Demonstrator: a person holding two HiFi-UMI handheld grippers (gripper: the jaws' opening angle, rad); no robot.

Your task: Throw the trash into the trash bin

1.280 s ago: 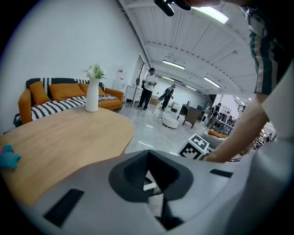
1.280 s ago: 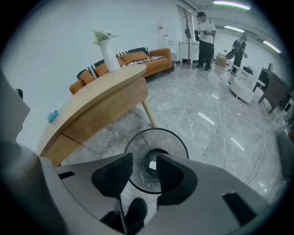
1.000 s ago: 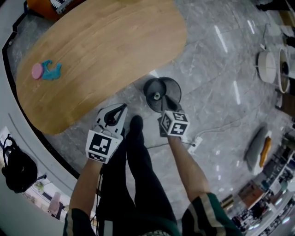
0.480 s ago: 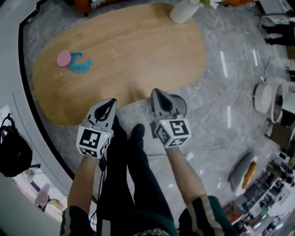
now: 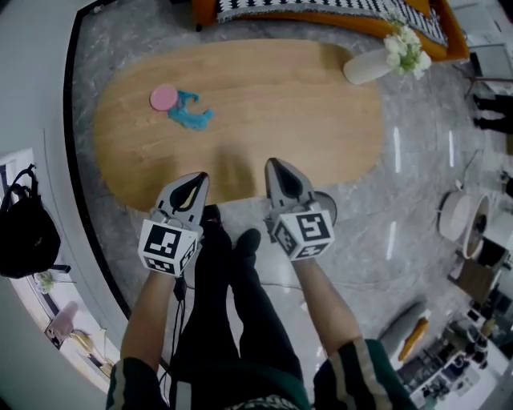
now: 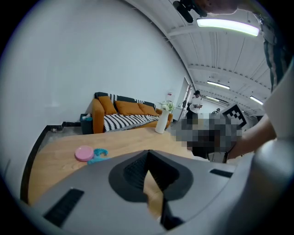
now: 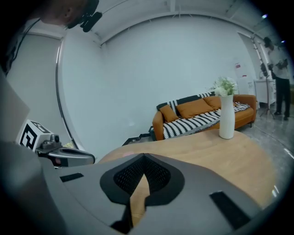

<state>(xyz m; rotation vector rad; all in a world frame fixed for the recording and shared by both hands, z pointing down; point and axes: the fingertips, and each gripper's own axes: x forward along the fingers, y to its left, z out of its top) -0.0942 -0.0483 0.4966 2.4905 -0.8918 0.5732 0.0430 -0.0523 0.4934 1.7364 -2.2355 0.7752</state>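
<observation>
Both grippers now stand at the near edge of the wooden table (image 5: 304, 120), whereas a second earlier they hung over the grey floor (image 5: 401, 200) beside the trash bin (image 5: 326, 205). The bin, then in plain sight, is now largely covered by the right gripper (image 5: 272, 164), with only part of its dark rim showing to that gripper's right. The left gripper (image 5: 199, 178) lies just beside the right one, and both point toward the table. Each gripper's own view shows its jaw tips meeting, closed, with nothing between them. The trash, a pink disc (image 5: 163, 97) and a blue scrap (image 5: 191, 117) just beside it, lies on the far left part of the tabletop, well apart from both grippers and from the bin. A white vase (image 5: 365, 64) of flowers stands at the table's far right end. An orange sofa (image 5: 321, 16) lies beyond it.
</observation>
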